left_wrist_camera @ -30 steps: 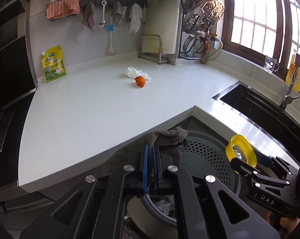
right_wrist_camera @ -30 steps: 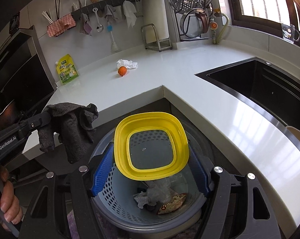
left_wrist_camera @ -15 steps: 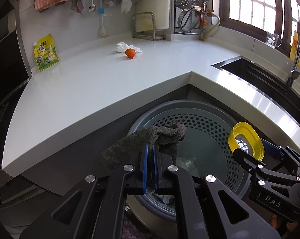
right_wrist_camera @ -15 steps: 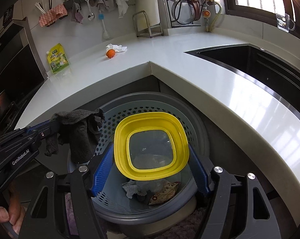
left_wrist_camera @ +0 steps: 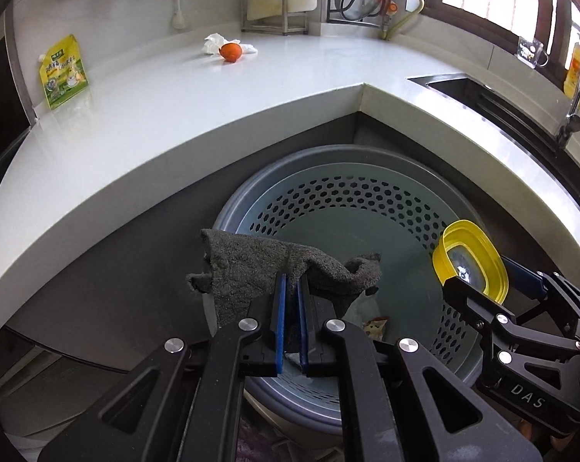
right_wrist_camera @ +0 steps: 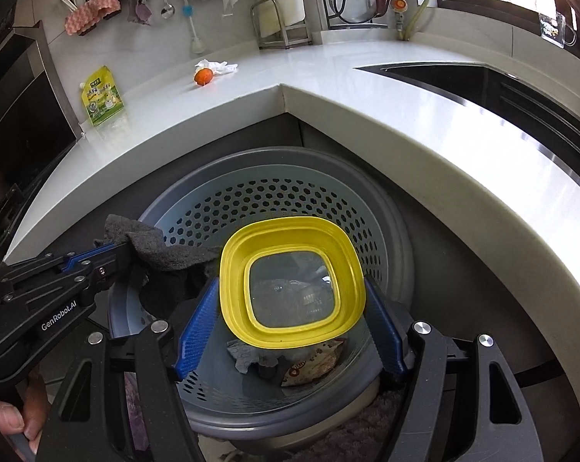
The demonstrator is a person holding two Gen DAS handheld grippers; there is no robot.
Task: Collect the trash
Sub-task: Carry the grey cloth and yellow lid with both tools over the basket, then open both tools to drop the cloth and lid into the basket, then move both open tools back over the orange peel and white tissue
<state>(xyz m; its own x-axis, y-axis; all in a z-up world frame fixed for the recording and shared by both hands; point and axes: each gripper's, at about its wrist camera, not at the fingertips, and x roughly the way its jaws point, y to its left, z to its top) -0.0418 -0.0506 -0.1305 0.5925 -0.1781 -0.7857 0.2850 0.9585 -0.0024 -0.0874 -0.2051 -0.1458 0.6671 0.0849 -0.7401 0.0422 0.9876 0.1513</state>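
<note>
My left gripper (left_wrist_camera: 291, 288) is shut on a dark grey rag (left_wrist_camera: 263, 265) and holds it over the near-left rim of the grey perforated trash basket (left_wrist_camera: 347, 208). My right gripper (right_wrist_camera: 290, 300) is shut on a yellow-rimmed clear container lid (right_wrist_camera: 292, 285), held flat above the basket (right_wrist_camera: 290, 200). Wrappers and crumpled paper (right_wrist_camera: 290, 362) lie at the basket's bottom. The rag (right_wrist_camera: 163, 254) also shows in the right wrist view, and the lid (left_wrist_camera: 469, 261) in the left wrist view. An orange peel ball (left_wrist_camera: 230, 52) and a white tissue (left_wrist_camera: 213, 44) lie far back on the counter.
The white L-shaped counter (left_wrist_camera: 174, 115) wraps around the basket, its inner corner just beyond the rim. A yellow-green pouch (left_wrist_camera: 62, 73) leans on the left wall. A sink (right_wrist_camera: 482, 81) is at the right. A dish rack (left_wrist_camera: 274, 11) and hanging utensils stand at the back.
Both grippers have dropped below counter level and moved over the basket, carrying the rag and the lid. The basket now fills the lower view.
</note>
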